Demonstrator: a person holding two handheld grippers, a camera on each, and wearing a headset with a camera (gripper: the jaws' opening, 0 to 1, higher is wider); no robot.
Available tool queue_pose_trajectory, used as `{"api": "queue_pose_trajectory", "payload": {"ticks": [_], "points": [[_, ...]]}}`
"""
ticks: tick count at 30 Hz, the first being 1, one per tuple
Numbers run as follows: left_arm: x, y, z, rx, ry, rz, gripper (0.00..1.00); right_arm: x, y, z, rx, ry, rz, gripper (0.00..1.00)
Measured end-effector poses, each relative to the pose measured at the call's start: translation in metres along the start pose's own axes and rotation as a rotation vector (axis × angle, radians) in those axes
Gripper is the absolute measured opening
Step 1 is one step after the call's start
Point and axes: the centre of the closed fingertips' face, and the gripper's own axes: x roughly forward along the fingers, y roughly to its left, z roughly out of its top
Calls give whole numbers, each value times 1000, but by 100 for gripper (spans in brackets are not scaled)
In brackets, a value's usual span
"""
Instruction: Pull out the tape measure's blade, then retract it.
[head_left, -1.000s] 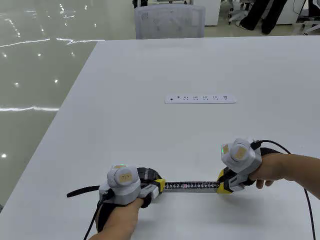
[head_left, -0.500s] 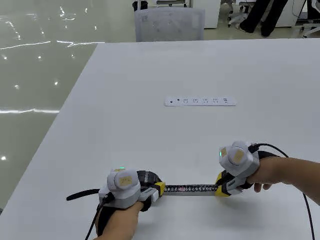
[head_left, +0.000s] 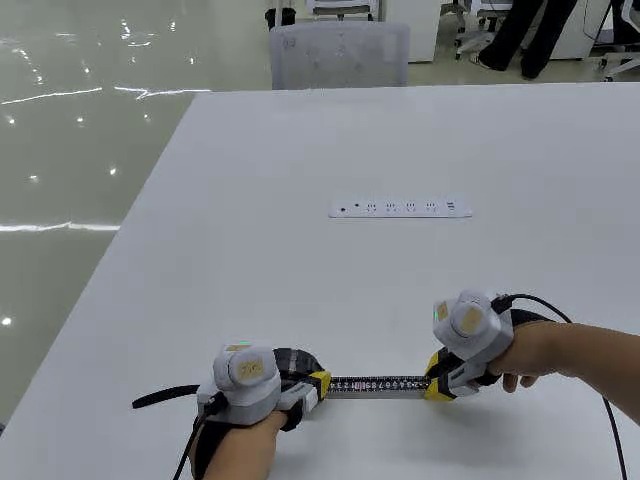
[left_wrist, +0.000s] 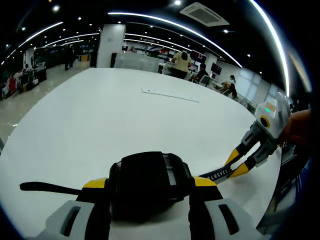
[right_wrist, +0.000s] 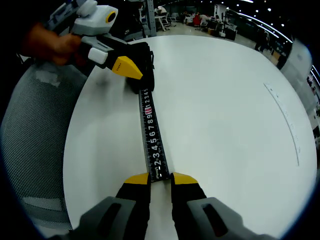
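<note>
Got a big white bench (head_left: 300, 250) here, glossy floor off to its left; grey mesh chair (head_left: 338, 55) tucked in at the far end; white power strip (head_left: 400, 208) lying flat around the middle, well apart from everything else.

Then two handheld tools down near the front edge, pointed at each other; left tool (left_wrist: 150, 182) spread fairly wide and clamped around the tape measure (head_left: 296, 360), one yellow-tipped jaw on each side of the body; right tool (right_wrist: 160, 179) closed down to a thin gap, pinching the free end of the blade (right_wrist: 151, 130) between its yellow tips.

As for the tape measure itself: chunky, rounded black body, sitting on the bench close to the front edge; wedged right between the left tool's jaws in the left gripper view, touching both.

Blade next: dark, narrow, white numerals with a reddish mark partway along; pulled out partway and stretched in a straight line from the body across to the right tool; numerals counting up away from the right tool in the right gripper view; very low over the bench, can't tell whether actually touching it.

Smallest bit: a thin black strap (head_left: 165, 393) trailing off the body's other side, away from the blade, flat on the bench.
</note>
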Motion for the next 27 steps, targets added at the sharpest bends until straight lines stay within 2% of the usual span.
{"api": "queue_pose_trajectory", "payload": {"ticks": [27], "points": [[1,0,0,-6,-3,-2,60,7,1,12,0,-25,-1,14]]}}
